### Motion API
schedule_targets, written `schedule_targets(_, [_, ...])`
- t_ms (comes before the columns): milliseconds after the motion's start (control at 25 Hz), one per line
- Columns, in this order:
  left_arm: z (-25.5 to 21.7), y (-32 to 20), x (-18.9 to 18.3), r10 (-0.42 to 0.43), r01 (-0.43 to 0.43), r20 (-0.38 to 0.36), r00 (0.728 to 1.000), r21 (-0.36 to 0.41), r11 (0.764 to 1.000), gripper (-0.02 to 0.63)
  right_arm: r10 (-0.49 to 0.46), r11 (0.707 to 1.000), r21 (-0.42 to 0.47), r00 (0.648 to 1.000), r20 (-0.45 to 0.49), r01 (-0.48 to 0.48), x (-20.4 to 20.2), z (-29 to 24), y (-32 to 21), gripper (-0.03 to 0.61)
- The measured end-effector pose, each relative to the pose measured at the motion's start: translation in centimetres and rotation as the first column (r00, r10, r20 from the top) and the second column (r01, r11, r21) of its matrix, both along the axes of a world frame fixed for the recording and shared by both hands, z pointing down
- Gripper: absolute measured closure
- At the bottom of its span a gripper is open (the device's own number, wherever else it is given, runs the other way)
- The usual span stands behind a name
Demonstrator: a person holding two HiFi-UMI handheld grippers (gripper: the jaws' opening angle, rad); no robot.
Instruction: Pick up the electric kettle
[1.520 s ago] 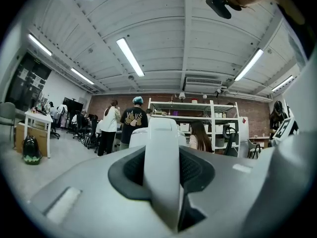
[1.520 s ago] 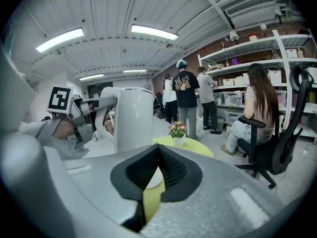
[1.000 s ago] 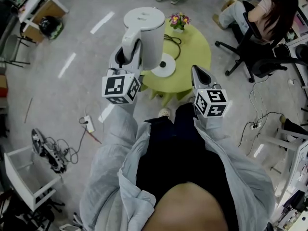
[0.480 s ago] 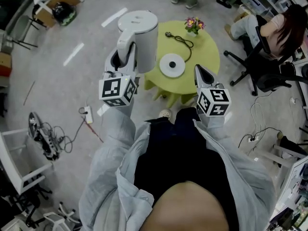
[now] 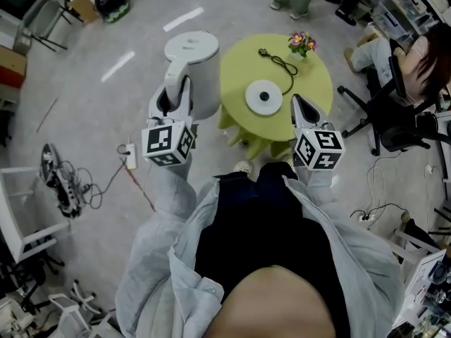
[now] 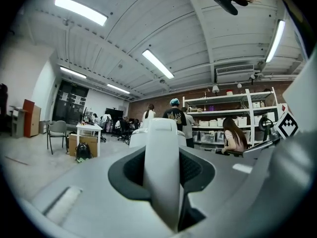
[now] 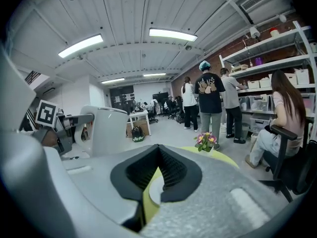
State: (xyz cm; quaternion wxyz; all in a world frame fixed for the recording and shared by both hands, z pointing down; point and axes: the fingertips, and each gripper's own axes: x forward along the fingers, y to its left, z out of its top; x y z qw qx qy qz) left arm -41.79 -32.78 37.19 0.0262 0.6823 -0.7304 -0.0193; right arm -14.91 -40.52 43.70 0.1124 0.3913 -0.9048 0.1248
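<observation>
White kettle [image 5: 192,49] gripped by level left gripper [image 5: 175,91]; right gripper [image 5: 298,102] dips, fingers together.

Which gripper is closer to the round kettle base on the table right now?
Right. The right gripper hovers close beside the base; the left gripper holds the kettle out past the table on its other side.

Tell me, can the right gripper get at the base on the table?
Probably yes: the right gripper, shut and empty, sits close beside the base with nothing between them; the kettle hangs well aside.
</observation>
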Motion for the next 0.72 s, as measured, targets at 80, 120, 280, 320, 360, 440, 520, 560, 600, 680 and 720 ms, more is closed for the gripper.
schedule_targets(80, [0.5, 0.6, -0.5, -0.02, 0.02, -0.007, 1.0, -0.011, 1.0, 0.476, 0.0, 1.0, -0.002, 1.0, -0.002, 0.0, -0.2, 0.0, -0.2, 0.578])
schedule_targets(120, [0.7, 0.9, -0.7, -0.028, 0.028, -0.008, 1.0, -0.017, 0.999, 0.476, 0.001, 1.0, -0.002, 1.0, -0.004, -0.001, -0.2, 0.0, -0.3, 0.578])
schedule_targets(280, [1.6, 1.8, -1.2, -0.048, 0.048, -0.002, 0.999, -0.035, 0.998, 0.476, -0.005, 1.0, -0.001, 1.0, -0.009, 0.005, -0.7, 0.1, -0.6, 0.578])
schedule_targets(320, [1.8, 2.0, -1.2, -0.053, 0.053, -0.002, 0.999, -0.039, 0.998, 0.476, -0.008, 1.0, -0.001, 1.0, -0.009, 0.008, -0.7, 0.1, -0.6, 0.578])
schedule_targets(360, [2.1, 2.1, -1.2, -0.056, 0.056, -0.004, 0.998, -0.044, 0.997, 0.476, -0.009, 1.0, -0.001, 1.0, -0.008, 0.009, -0.7, 0.1, -0.7, 0.578])
schedule_targets(440, [2.7, 2.4, -1.1, -0.059, 0.059, -0.013, 0.998, -0.055, 0.997, 0.476, -0.008, 1.0, -0.002, 1.0, -0.006, 0.008, -0.6, 0.3, -0.8, 0.578])
schedule_targets(520, [3.2, 2.6, -1.0, -0.064, 0.062, -0.023, 0.998, -0.065, 0.996, 0.476, -0.002, 1.0, 0.0, 1.0, -0.003, 0.002, -0.3, 0.3, -0.9, 0.578])
schedule_targets(560, [3.4, 2.8, -1.1, -0.068, 0.066, -0.027, 0.997, -0.069, 0.995, 0.476, 0.001, 1.0, 0.001, 1.0, -0.003, -0.001, -0.2, 0.3, -1.0, 0.578])
schedule_targets(600, [3.6, 3.0, -1.2, -0.074, 0.072, -0.031, 0.997, -0.072, 0.995, 0.476, 0.003, 1.0, 0.002, 1.0, -0.003, -0.003, -0.2, 0.2, -0.9, 0.578])
schedule_targets(680, [3.9, 3.3, -1.4, -0.087, 0.084, -0.034, 0.996, -0.081, 0.993, 0.476, 0.004, 1.0, 0.003, 1.0, -0.005, -0.004, -0.3, 0.1, -1.0, 0.578])
schedule_targets(720, [4.0, 3.4, -1.5, -0.09, 0.087, -0.035, 0.995, -0.085, 0.993, 0.476, 0.004, 1.0, 0.002, 1.0, -0.006, -0.004, -0.3, 0.2, -1.0, 0.578])
